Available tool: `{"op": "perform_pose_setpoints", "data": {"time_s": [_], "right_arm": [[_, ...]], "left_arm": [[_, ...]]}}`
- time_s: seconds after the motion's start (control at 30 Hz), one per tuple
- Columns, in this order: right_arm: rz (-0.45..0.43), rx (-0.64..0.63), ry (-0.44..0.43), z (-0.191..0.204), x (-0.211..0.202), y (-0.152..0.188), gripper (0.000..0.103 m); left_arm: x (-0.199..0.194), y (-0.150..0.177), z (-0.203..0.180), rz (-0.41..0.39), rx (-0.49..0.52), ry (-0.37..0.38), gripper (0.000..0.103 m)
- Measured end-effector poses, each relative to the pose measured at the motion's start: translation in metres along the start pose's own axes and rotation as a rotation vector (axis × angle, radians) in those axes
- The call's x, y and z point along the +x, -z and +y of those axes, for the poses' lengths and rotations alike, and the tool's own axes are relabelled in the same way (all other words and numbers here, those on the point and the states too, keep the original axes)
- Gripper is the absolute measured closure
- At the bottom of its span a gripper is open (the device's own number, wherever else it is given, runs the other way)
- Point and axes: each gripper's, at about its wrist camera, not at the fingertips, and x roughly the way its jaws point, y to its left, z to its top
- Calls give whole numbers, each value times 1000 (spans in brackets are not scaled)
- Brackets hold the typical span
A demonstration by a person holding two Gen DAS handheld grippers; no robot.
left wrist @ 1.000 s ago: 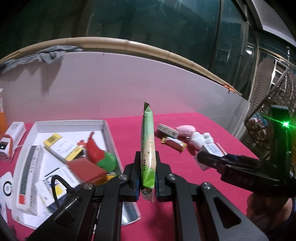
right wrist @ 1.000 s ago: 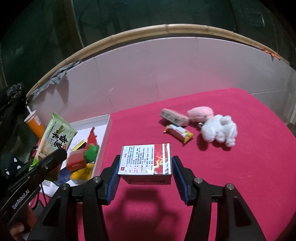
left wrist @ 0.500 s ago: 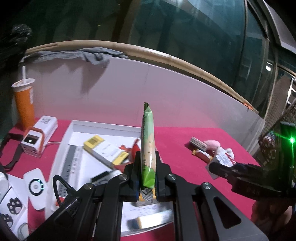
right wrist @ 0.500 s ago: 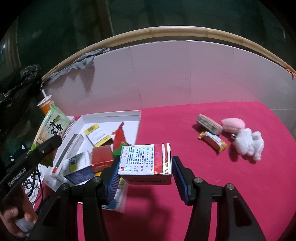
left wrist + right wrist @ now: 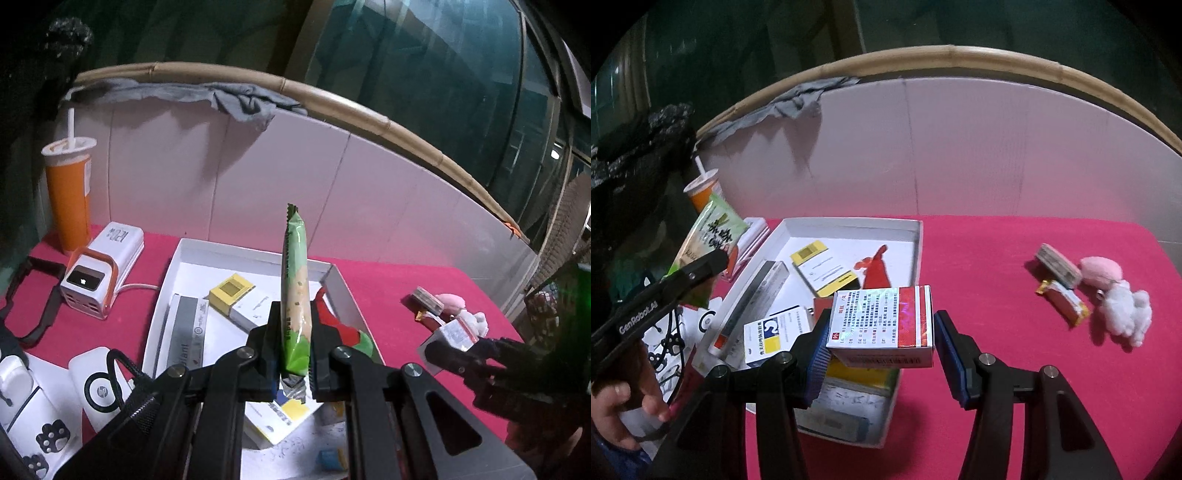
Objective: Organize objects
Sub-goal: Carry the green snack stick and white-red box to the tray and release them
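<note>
Two grippers: each is being held above the white tray (image 5: 849,221), which is sitting on the red tablecloth (image 5: 997,266).
Left gripper (image 5: 293,363): its fingers are being kept clamped on a green snack packet (image 5: 293,291), which is standing upright between them over the tray.
Right gripper (image 5: 881,345): a red-and-white medicine box (image 5: 881,323) is being carried between its blue pads (image 5: 951,347); the left pad is touching the box, while a narrow gap is showing at the right pad, so whether the grip is tight cannot be told.
Tray contents: a yellow-and-white box (image 5: 822,267), a long grey box (image 5: 753,299), a blue-and-yellow box (image 5: 775,336) and a red-and-green toy (image 5: 343,328) are lying inside.
Loose items on the cloth: a pink plush (image 5: 1102,269), a white plush (image 5: 1126,312), an orange snack bar (image 5: 1063,301) and a grey wrapped bar (image 5: 1058,264) are lying close together, well apart from the tray.
Left of the tray: an orange cup (image 5: 70,192) with a straw is standing behind a white power bank (image 5: 101,269).
</note>
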Motion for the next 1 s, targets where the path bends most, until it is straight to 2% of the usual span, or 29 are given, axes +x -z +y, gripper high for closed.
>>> {"op": "perform_pose_setpoints", "data": {"time_s": [0.4,0.5,0.63,0.7,0.8,0.87,0.93,0.97,1.0], "right_arm": [[78,-31,-23,27,59,-10,45],[83,-31,-25,31,71,-14,45],[83,-27,-28,35,85,-19,45],[83,-25,-34,37,91,-22,45],[81,-45,-42,43,99,-24,44],[78,-56,-28,44,102,-23,43],[72,-22,-30,38,99,-21,38],[69,-1,-38,34,96,-20,34],[63,18,-40,29,93,-19,30]], "left_arm": [[47,12,20,117,-25,14,92],[51,14,22,119,-24,26,92],[49,14,25,109,-26,4,92],[48,13,29,107,-39,-13,88],[45,14,31,104,-57,-21,67],[40,13,31,90,-66,-25,39],[33,11,30,64,-76,-46,20],[30,10,29,54,-78,-54,13],[28,9,28,43,-84,-62,10]]}}
